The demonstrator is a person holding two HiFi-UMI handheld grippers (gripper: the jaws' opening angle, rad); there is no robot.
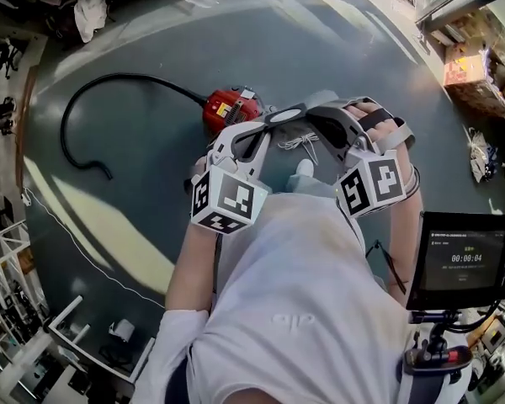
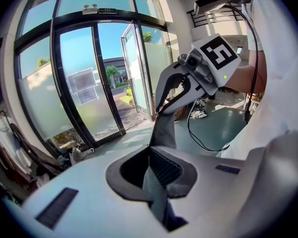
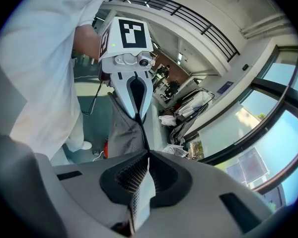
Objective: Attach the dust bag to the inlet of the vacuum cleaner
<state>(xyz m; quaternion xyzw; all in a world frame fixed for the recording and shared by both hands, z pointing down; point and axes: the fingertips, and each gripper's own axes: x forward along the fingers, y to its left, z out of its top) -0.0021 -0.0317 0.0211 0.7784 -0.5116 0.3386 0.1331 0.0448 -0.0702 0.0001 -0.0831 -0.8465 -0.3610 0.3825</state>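
1. A person is holding a gripper in each hand in front of their body.
2. The left gripper (image 2: 156,182) is pinching the grey dust bag (image 2: 164,133). Its jaws are pressing together on the cloth.
3. The right gripper (image 3: 141,182) is pinching the same bag too. Its jaws are also squeezing tight on the cloth.
4. The bag is hanging stretched between the two grippers, up in the air.
5. The two grippers are pointing toward each other, with their tips close together.
6. The red vacuum cleaner (image 1: 229,108) is sitting on the grey floor (image 1: 151,167). In the head view it is showing just past the left gripper's tip.
7. A black hose (image 1: 109,82) is curling away from the vacuum cleaner across the floor.
8. A small screen (image 1: 463,259) is glowing by the person's right side.
9. Big glass doors (image 2: 84,83) are letting in sunshine behind the bag.
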